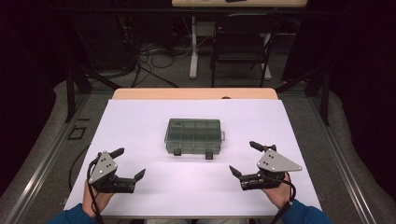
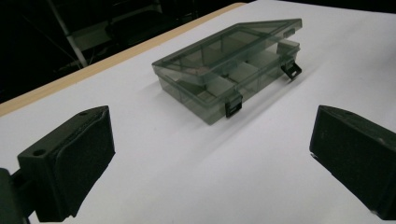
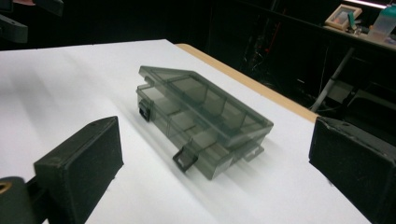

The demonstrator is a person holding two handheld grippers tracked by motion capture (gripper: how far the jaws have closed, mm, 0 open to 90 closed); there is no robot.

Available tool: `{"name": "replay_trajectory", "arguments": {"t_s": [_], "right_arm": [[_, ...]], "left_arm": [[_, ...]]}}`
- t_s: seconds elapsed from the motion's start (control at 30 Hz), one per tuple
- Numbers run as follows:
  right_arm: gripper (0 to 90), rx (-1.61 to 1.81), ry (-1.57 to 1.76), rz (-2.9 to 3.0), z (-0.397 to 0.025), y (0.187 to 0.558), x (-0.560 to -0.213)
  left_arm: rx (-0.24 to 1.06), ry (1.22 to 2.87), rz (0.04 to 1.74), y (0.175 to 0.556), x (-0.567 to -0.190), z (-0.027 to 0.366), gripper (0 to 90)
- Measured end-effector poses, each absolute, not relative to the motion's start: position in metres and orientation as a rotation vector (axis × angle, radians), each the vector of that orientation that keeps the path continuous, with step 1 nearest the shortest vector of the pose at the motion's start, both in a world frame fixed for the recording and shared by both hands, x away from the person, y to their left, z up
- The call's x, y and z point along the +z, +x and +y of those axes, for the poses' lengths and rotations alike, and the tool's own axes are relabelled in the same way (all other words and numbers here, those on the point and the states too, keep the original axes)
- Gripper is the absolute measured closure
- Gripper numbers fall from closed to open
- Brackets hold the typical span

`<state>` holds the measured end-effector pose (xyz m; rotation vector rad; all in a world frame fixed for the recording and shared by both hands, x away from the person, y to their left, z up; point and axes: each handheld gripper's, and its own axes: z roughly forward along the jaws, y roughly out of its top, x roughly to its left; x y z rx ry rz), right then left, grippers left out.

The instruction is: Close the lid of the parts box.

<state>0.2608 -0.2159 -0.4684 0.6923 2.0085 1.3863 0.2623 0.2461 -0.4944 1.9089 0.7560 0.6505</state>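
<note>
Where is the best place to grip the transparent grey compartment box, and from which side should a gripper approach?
Probably grip the compartment box across its short ends, coming from above: it lies flat, shallow and wide, and both grippers, left and right, stand open near it.

A white table top [image 1: 140, 121] takes the light, bright against a very dark room. Along its far edge runs a pale wooden strip [image 1: 196, 94]. Beyond that, grey floor [image 1: 182, 70], with a tangle of black cables [image 1: 149, 56] lying to the far left. A white table leg [image 1: 193, 46] stands on the floor, and just right of it a dark folding chair [image 1: 240, 44]. At the far top, another pale table edge [image 1: 238, 3]. Black stand legs [image 1: 70, 88] flank the left side.
</note>
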Motion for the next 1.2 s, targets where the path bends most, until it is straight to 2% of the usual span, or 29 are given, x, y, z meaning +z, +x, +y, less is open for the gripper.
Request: {"name": "replay_trajectory", "arguments": {"t_s": [0.57,1.2], "right_arm": [[0.0,1.381,0.806,1.991,-0.244,0.244,-0.498],[0.0,1.329,0.807,2.002,-0.241,0.232,-0.506]], "left_arm": [[0.614,1.916,0.783,0.248,-0.517,0.261,0.0],[0.625,1.931,0.799,0.252,-0.525,0.262,0.0]]}}
